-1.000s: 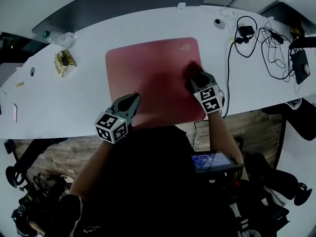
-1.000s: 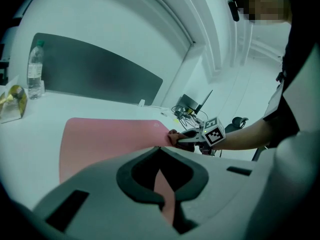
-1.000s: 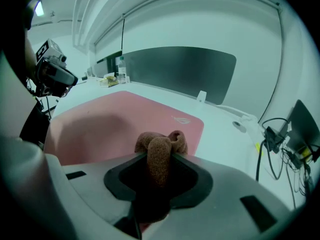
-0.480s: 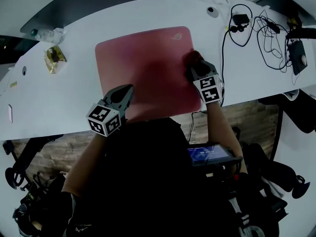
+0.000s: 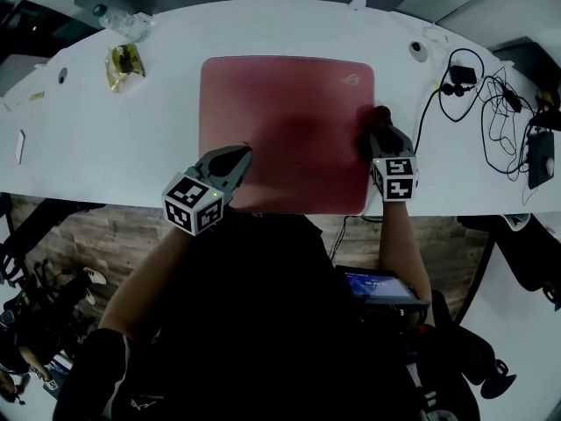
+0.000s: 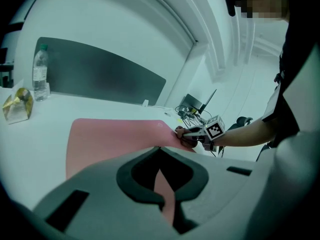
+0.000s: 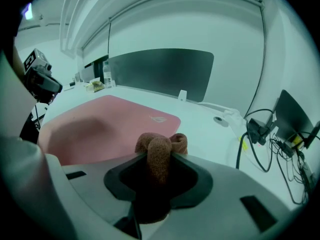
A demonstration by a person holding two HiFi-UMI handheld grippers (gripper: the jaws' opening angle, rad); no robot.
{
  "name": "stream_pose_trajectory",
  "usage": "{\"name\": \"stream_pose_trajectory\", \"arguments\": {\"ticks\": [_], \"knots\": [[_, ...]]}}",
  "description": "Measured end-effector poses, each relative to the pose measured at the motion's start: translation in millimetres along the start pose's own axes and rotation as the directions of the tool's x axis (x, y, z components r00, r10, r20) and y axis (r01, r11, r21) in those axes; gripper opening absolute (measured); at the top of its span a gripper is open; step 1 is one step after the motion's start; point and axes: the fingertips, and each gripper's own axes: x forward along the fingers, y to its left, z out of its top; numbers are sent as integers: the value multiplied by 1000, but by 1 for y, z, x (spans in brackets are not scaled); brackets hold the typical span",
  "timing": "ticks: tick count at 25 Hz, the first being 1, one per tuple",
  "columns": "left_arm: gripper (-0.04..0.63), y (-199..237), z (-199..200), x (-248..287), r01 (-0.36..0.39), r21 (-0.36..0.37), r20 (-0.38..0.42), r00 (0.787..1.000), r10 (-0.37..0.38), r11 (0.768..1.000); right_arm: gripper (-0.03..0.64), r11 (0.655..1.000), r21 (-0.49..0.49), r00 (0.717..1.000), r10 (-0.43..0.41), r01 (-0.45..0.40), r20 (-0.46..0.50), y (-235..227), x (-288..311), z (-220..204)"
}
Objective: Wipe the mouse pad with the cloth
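Observation:
The red mouse pad (image 5: 289, 121) lies flat on the white table (image 5: 105, 147); it also shows in the left gripper view (image 6: 115, 136) and the right gripper view (image 7: 100, 129). My right gripper (image 5: 381, 134) is shut on a bunched brown cloth (image 5: 379, 115) at the pad's right edge. The cloth (image 7: 160, 151) sticks out between the jaws of the right gripper (image 7: 160, 160). My left gripper (image 5: 241, 154) rests on the pad's near left part, jaws shut with nothing in them (image 6: 159, 151). From the left gripper view the right gripper (image 6: 200, 134) is seen across the pad.
A water bottle (image 5: 123, 20) and a gold packet (image 5: 125, 64) sit at the table's far left. Black cables and chargers (image 5: 482, 86) lie to the right of the pad. A dark panel (image 7: 165, 71) stands behind the table. The table's near edge runs just under the grippers.
The right gripper with the cloth has slid from inside the pad's right part out to its right edge. The left gripper has stayed on the near left part. The head camera has shifted.

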Motion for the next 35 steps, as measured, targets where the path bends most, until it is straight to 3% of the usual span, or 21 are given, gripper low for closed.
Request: {"name": "stream_pose_trajectory", "arguments": {"ticks": [12,35], "knots": [[8,20,-6,-41,-126,-55,56,990,129,991,132,997,-69,1000,24,-25,-15,-1,37,27],[8,58,-25,-89,-141,-133,86,984,153,981,132,964,-200,984,174,-175,-23,116,79,85]]}}
